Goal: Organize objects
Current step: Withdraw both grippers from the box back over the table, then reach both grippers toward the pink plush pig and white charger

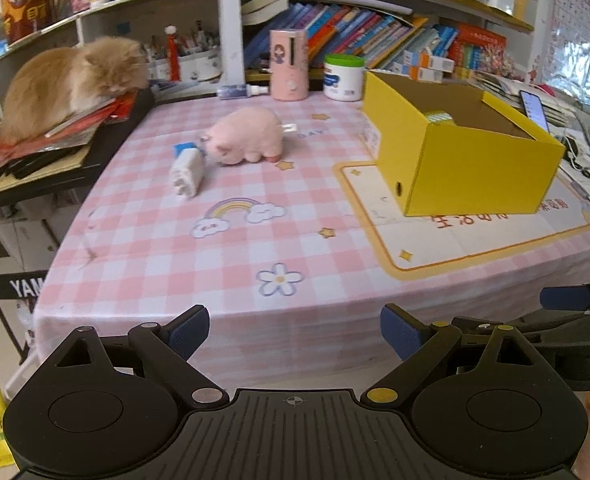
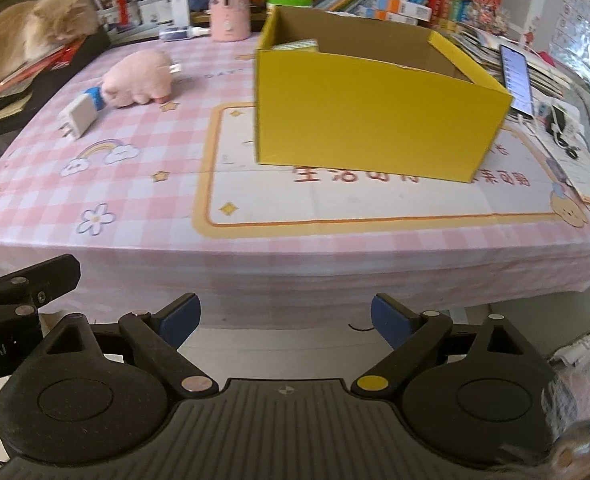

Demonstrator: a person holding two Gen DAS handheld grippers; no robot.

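Left of yellow box [image 1: 467, 168]: pink plush pig [image 1: 247, 136], white charger [image 1: 187, 174] (touching). Left gripper [image 1: 295, 334] and right gripper [image 2: 285, 326] spread, empty, short of it.

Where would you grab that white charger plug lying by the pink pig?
Probably across the white charger plug's flat body, coming from above. It lies flat with prongs toward the table's near edge and its far end against the pink plush pig, so the long sides are free.

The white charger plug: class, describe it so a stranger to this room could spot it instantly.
Start at the yellow box on the pink checked tablecloth. Look left to the pink plush pig. The white charger plug lies at its snout: blocky, hard-edged, metal prongs toward the table's front.
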